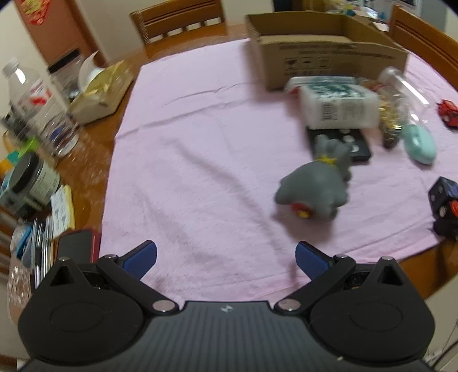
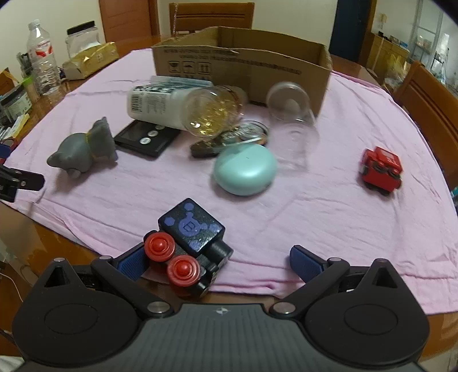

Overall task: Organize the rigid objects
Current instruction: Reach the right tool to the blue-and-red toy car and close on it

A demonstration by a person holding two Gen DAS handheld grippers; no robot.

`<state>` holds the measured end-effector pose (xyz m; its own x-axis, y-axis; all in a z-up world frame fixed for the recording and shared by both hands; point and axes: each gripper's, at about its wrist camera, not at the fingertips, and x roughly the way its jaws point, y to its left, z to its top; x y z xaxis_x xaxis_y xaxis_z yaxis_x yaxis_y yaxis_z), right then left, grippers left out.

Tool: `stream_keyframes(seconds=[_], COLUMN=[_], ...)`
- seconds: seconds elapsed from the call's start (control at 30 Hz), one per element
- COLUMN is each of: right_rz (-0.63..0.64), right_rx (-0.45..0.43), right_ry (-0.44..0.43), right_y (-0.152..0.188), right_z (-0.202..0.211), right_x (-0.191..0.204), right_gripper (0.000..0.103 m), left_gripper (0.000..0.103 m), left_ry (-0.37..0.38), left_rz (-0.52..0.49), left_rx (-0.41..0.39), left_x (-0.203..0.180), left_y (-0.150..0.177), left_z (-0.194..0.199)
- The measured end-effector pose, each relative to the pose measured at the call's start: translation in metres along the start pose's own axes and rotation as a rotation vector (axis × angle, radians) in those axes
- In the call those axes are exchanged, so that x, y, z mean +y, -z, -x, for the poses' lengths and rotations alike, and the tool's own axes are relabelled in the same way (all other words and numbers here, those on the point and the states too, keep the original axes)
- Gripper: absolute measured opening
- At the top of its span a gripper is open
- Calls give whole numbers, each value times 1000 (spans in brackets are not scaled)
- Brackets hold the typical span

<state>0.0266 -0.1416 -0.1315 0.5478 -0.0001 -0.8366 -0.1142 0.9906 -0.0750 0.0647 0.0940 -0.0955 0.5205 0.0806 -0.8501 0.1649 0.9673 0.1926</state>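
An open cardboard box [image 2: 243, 65] stands at the back of the pink cloth [image 2: 143, 200]. In front of it lie a grey cat figure [image 2: 83, 148], a black flat device [image 2: 146, 137], a white bottle [image 2: 154, 106], a jar of gold bits [image 2: 211, 114], a clear jar [image 2: 292, 114], a mint oval case [image 2: 244, 168] and a red toy car [image 2: 380, 168]. A black-and-blue toy with red wheels [image 2: 186, 246] lies close between my right gripper's [image 2: 220, 261] open fingers, nearer the left one. My left gripper [image 1: 226, 260] is open over bare cloth, the grey cat figure [image 1: 317, 183] ahead to its right.
Along the wooden table's left edge [image 1: 86, 160] stand a water bottle [image 1: 31, 97], a glass jar [image 1: 63, 71], a gold tissue box [image 1: 100, 91], a dark-lidded tub [image 1: 31, 183] and papers. Wooden chairs [image 2: 211, 15] stand behind and to the right of the table.
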Motion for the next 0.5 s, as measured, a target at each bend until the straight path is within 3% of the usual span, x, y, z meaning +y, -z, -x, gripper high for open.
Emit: stream_keyframes(seconds=[0.2, 0.33, 0.5], right_rz=[-56, -76, -67], right_rx=[44, 42, 30], right_ry=[78, 32, -18], right_y=[3, 2, -5], right_z=[8, 18, 18], right_x=[-23, -12, 10], right_gripper=[103, 90, 87], left_gripper=[102, 102, 102], left_ry=[79, 126, 166], left_rz=[-73, -112, -131], left_rx=[-19, -21, -13], left_x=[-13, -22, -27], left_y=[-9, -13, -18], left_z=[5, 5, 6])
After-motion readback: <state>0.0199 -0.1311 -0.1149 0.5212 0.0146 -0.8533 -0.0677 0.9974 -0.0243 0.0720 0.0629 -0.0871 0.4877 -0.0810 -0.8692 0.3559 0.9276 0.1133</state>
